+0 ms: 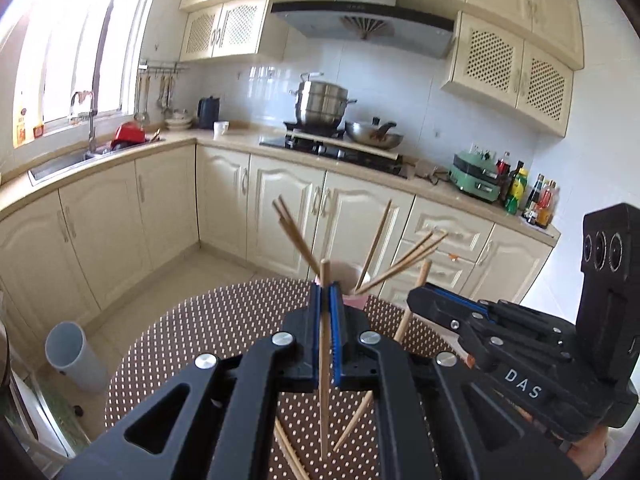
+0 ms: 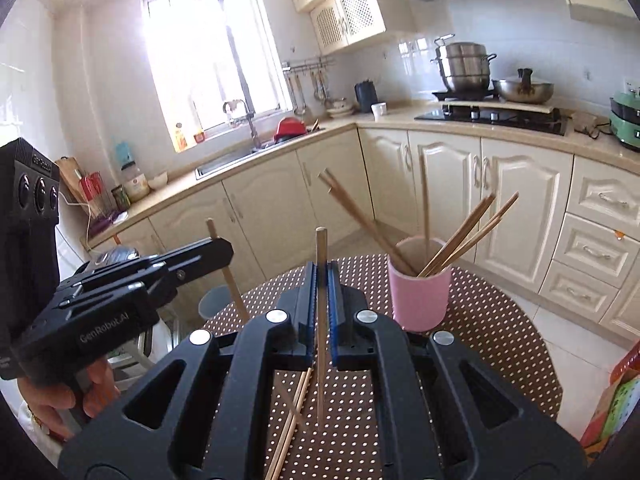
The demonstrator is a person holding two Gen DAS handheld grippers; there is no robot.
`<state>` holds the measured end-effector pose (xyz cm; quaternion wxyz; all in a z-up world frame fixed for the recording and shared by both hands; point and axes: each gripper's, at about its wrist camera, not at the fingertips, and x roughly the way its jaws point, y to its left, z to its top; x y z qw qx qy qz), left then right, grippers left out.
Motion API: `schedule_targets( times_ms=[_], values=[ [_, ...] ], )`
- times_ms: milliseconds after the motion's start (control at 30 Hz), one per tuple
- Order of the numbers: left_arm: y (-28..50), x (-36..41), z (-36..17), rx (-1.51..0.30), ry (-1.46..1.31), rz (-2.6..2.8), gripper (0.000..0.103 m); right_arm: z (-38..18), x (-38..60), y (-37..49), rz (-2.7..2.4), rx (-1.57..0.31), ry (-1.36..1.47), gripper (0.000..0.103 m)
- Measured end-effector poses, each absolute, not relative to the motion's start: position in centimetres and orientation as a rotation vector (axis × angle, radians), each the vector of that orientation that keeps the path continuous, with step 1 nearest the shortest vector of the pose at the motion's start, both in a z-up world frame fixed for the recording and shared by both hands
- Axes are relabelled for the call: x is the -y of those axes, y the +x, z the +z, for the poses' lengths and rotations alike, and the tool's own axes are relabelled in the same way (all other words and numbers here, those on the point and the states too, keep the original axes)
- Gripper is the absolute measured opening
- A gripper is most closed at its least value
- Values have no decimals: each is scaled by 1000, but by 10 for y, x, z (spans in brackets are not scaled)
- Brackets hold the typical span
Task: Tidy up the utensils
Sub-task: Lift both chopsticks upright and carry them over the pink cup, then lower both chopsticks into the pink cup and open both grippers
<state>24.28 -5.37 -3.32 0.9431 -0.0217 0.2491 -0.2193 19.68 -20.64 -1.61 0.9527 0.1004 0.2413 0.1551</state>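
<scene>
Chopsticks, wooden, are what we see in both grips. The left gripper (image 1: 329,296) has its blue-padded jaws pinched narrow on one chopstick (image 1: 324,360), held nearly upright, thick end up, thin tip hanging just above the table (image 1: 200,328). The right gripper (image 2: 321,276) has its jaws closed the same way on a second chopstick (image 2: 321,320), also near vertical, tip low over the tabletop.

From the left wrist view we see the right gripper off to the right, with its stick slanting up through the fingers; from the right wrist view we see the left gripper off to the left, stick likewise tilted.

Loose chopsticks (image 2: 294,412) lie on the table below the right gripper, at least two side by side, with another crossing them. We count a few more (image 1: 288,452) under the left gripper.

The pink cup (image 2: 420,292) stands upright on the table ahead and right of the right gripper, with several chopsticks (image 2: 460,236) fanned out in it, leaning to both sides. In the left view the cup sits mostly hidden behind the left gripper's fingers.

The table is round, brown with white dots. Beyond it we note cream kitchen cabinets (image 1: 280,208), a steel steamer pot (image 1: 322,106) and a wok (image 1: 374,134) on the stove, a sink (image 2: 240,156) below the window, and a grey bin (image 1: 72,356) on the floor.
</scene>
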Motion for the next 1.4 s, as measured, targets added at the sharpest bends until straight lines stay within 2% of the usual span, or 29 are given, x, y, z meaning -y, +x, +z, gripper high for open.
schedule_targets(
  times_ms=[833,1200,1400],
  values=[
    [326,119,31,-265,-61,-422,5,36,262,238,220,-250,226,5],
    [336,114,42,-160,-123,-403,5,44,272,253,174,-176,219,5],
    [338,114,37,-158,-111,-406,5,41,269,259,149,-157,192,5]
  ],
)
